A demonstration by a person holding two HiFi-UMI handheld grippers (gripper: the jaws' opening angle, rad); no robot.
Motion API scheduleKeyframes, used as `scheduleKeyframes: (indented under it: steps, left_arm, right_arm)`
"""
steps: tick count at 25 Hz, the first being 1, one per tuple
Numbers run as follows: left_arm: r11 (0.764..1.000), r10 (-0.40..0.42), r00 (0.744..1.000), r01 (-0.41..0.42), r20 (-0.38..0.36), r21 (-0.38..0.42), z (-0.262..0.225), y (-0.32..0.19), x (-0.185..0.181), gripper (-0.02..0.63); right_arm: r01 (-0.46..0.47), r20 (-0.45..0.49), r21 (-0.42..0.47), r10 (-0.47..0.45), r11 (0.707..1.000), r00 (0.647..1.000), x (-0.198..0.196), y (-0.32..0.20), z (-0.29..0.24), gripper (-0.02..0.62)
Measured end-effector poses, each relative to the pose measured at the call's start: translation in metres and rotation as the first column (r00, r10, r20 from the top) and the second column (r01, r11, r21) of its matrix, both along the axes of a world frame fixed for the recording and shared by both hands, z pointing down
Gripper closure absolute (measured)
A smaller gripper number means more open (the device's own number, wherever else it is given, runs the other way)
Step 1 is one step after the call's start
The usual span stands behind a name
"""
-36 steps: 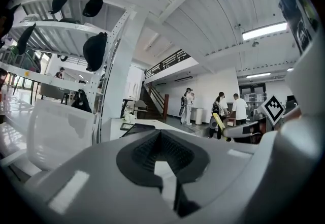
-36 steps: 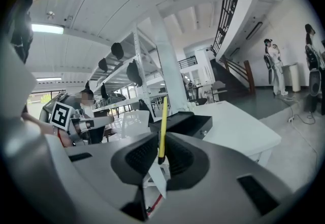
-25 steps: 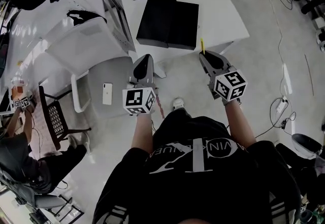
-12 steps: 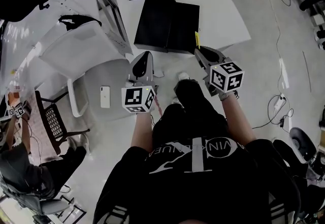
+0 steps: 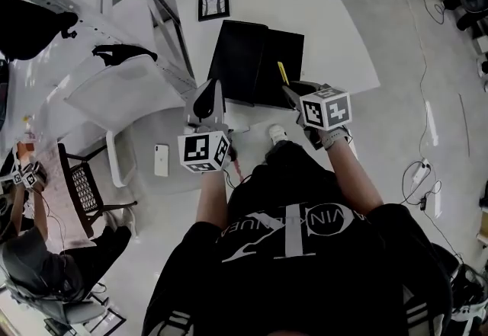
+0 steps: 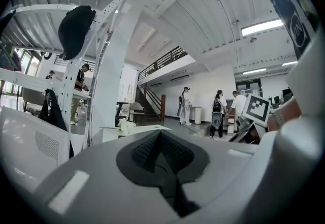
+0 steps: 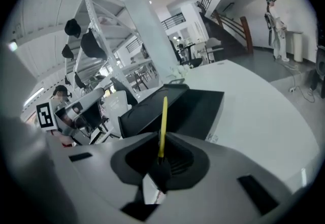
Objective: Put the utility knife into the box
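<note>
White table [image 5: 335, 30] spreads ahead of both tools in the head view, in an open hall with pale flooring. On it, just beyond the jaws, lies the black box [image 5: 244, 60], its two dark halves side by side; a small framed picture [image 5: 213, 2] stands farther out past the box's far edge.

The right gripper [image 5: 293, 89] hangs at the near edge of the table, in front of the right half of the box. Its jaws are pinched narrow on the utility knife [image 5: 283, 72], a thin yellow strip that juts straight out from between them. In the right gripper view the knife [image 7: 162, 121] rises from the right gripper [image 7: 161, 159] and its free end crosses the near rim of the box [image 7: 198, 111]; whether it touches the box cannot be told. A hand closes round the tool behind its marker cube.

The left gripper [image 5: 207, 94] is level with its partner, off to that tool's left, short of the box's left corner. In the left gripper view its jaws [image 6: 161, 141] meet with nothing between them. Farther to its left stands a white chair [image 5: 122, 98], and a phone [image 5: 161, 160] lies on a grey seat below and left of the tool. Beyond its jaws, people [image 6: 218, 111] stand far off by a staircase.
</note>
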State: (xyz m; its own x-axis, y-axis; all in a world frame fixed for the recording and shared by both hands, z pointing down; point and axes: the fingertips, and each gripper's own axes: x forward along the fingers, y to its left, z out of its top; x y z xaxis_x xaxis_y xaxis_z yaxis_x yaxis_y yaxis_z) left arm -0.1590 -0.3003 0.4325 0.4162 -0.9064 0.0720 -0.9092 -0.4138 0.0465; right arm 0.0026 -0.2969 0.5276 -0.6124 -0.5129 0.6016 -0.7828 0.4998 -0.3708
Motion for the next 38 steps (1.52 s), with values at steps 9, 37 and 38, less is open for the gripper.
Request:
scheduleKeyframes:
  steps: [9, 37, 38]
  left_arm:
    - [0.999, -0.038, 0.999, 0.038, -0.011, -0.008, 0.003, -0.023, -0.003, 0.595]
    - [0.987, -0.147, 0.989, 0.148, 0.025, -0.069, 0.02, -0.034, -0.021, 0.595]
    - [0.986, -0.149, 0.989, 0.151, 0.025, -0.07, 0.02, -0.034, -0.022, 0.595]
  right_arm:
    - [0.356, -0.376, -0.044, -0.345, 0.934, 0.86, -0.011, -0.017, 0.021, 0.543]
    - [0.823, -0.625, -0.312, -0.755, 0.474, 0.198, -0.027, -0.034, 0.083, 0.543]
    - [0.823, -0.616, -0.316, -0.762, 0.472, 0.2, -0.027, -0.034, 0.082, 0.543]
